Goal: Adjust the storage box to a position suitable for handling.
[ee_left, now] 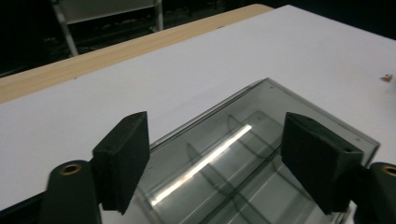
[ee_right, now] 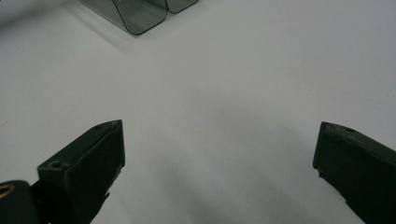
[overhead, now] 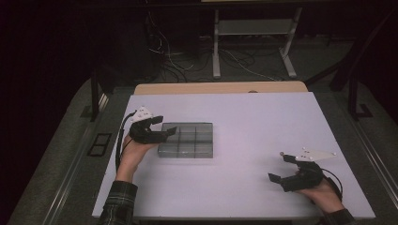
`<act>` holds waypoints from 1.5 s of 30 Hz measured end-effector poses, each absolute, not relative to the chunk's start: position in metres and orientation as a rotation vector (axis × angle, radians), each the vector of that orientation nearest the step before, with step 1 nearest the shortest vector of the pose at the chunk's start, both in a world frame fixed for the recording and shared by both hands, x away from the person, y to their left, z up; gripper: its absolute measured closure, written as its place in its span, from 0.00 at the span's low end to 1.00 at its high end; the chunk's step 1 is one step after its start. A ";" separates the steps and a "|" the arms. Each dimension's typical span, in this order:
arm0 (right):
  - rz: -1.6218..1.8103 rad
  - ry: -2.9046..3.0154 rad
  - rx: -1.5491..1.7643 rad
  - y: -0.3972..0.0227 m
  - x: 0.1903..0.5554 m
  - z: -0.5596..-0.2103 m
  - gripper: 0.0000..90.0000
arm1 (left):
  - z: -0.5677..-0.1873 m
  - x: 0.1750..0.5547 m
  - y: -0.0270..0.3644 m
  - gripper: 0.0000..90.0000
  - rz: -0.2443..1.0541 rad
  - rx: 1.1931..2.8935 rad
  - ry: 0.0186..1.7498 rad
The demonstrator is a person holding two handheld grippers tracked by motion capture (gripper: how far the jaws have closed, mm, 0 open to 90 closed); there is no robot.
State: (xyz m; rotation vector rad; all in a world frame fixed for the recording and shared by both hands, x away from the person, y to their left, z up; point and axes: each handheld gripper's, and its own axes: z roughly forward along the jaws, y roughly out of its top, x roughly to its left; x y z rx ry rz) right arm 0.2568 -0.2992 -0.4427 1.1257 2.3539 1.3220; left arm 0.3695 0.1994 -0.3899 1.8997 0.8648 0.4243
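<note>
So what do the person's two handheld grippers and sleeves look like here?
Both the left gripper and right gripper are black, with blocky black jaw pads, brass-coloured pivot holes, a pale three-cornered plate on top and a black trailing cable. The left sleeve is dark plaid.

Dim, purplish overhead light leaves the room beyond the table (overhead: 263, 140) black, a glare streak crosses the clear box (ee_left: 224, 154), and soft shadows, perhaps slight blur, mark the close views.
</note>
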 end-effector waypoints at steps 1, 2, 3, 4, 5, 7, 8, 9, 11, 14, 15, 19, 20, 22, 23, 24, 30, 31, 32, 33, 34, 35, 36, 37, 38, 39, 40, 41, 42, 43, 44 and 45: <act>1.322 2.357 1.125 -0.299 0.256 -0.443 0.02 | -0.391 0.370 0.201 0.30 0.426 1.903 0.870; 1.322 2.357 1.125 -0.299 0.256 -0.443 0.02 | -0.392 0.371 0.203 0.30 0.424 1.899 0.882; 1.323 2.357 1.124 -0.299 0.256 -0.443 0.02 | -0.392 0.372 0.205 0.33 0.422 1.909 0.888; 1.323 2.358 1.122 -0.299 0.256 -0.442 0.02 | -0.393 0.372 0.206 0.36 0.421 1.915 0.897; 1.323 2.358 1.121 -0.299 0.256 -0.442 0.02 | -0.394 0.372 0.208 0.38 0.418 1.912 0.905; 1.323 2.359 1.120 -0.299 0.256 -0.443 0.02 | -0.395 0.373 0.211 0.43 0.415 1.916 0.917; 1.323 2.359 1.121 -0.299 0.256 -0.443 0.02 | -0.396 0.373 0.212 0.45 0.413 1.915 0.924; 1.323 2.359 1.122 -0.299 0.256 -0.443 0.02 | -0.396 0.373 0.213 0.47 0.415 1.924 0.929; 1.318 2.362 1.120 -0.299 0.256 -0.443 0.02 | -0.397 0.373 0.215 0.56 0.414 1.931 0.941; 1.318 2.364 1.118 -0.299 0.256 -0.443 0.02 | -0.400 0.373 0.218 0.63 0.410 1.938 0.961; 1.320 2.363 1.116 -0.299 0.256 -0.443 0.02 | -0.400 0.373 0.219 0.67 0.420 1.944 0.962; 1.318 2.366 1.117 -0.298 0.256 -0.443 0.02 | -0.402 0.372 0.224 0.85 0.416 1.941 0.987; 1.318 2.366 1.117 -0.299 0.256 -0.443 0.02 | -0.402 0.372 0.226 0.88 0.410 1.941 0.992; 1.318 2.366 1.117 -0.299 0.256 -0.443 0.02 | -0.403 0.372 0.228 0.92 0.411 1.952 0.993; 1.318 2.366 1.117 -0.299 0.256 -0.443 0.02 | -0.404 0.372 0.228 0.95 0.408 1.956 1.005; 1.318 2.366 1.117 -0.299 0.256 -0.443 0.02 | -0.405 0.372 0.229 0.97 0.407 1.969 1.004; 1.316 2.367 1.117 -0.298 0.256 -0.443 0.02 | -0.412 0.373 0.233 0.98 0.398 2.013 1.044; 1.316 2.367 1.116 -0.299 0.256 -0.443 0.02 | -0.414 0.373 0.234 0.98 0.396 2.025 1.051; 1.314 2.367 1.115 -0.299 0.256 -0.443 0.02 | -0.415 0.373 0.235 0.98 0.392 2.031 1.058; 1.311 2.367 1.113 -0.299 0.256 -0.443 0.02 | -0.417 0.373 0.236 0.98 0.388 2.034 1.067; 1.311 2.367 1.112 -0.299 0.256 -0.443 0.02 | -0.418 0.374 0.237 0.98 0.383 2.045 1.068; 1.311 2.367 1.112 -0.299 0.256 -0.443 0.02 | -0.420 0.374 0.237 0.98 0.379 2.050 1.074; 1.311 2.367 1.112 -0.299 0.256 -0.443 0.02 | -0.421 0.374 0.237 0.98 0.372 2.055 1.074; 1.310 2.367 1.111 -0.299 0.256 -0.443 0.02 | -0.423 0.374 0.238 0.98 0.363 2.060 1.073; 1.307 2.369 1.111 -0.298 0.256 -0.443 0.02 | -0.425 0.374 0.238 0.98 0.349 2.069 1.075; 1.307 2.369 1.111 -0.298 0.256 -0.443 0.02 | -0.426 0.374 0.238 0.98 0.342 2.069 1.079; 1.305 2.369 1.109 -0.298 0.256 -0.443 0.02 | -0.428 0.374 0.238 0.98 0.332 2.075 1.082; 1.304 2.368 1.109 -0.298 0.256 -0.443 0.02 | -0.429 0.374 0.238 0.98 0.323 2.079 1.085; 1.303 2.368 1.109 -0.298 0.255 -0.443 0.02 | -0.430 0.374 0.238 0.98 0.319 2.089 1.082; 1.303 2.368 1.109 -0.298 0.255 -0.443 0.02 | -0.431 0.374 0.238 0.98 0.313 2.092 1.084; 1.303 2.368 1.108 -0.298 0.255 -0.443 0.02 | -0.431 0.374 0.237 0.98 0.301 2.094 1.079; 1.302 2.369 1.108 -0.298 0.255 -0.443 0.02 | -0.432 0.374 0.237 0.98 0.299 2.099 1.076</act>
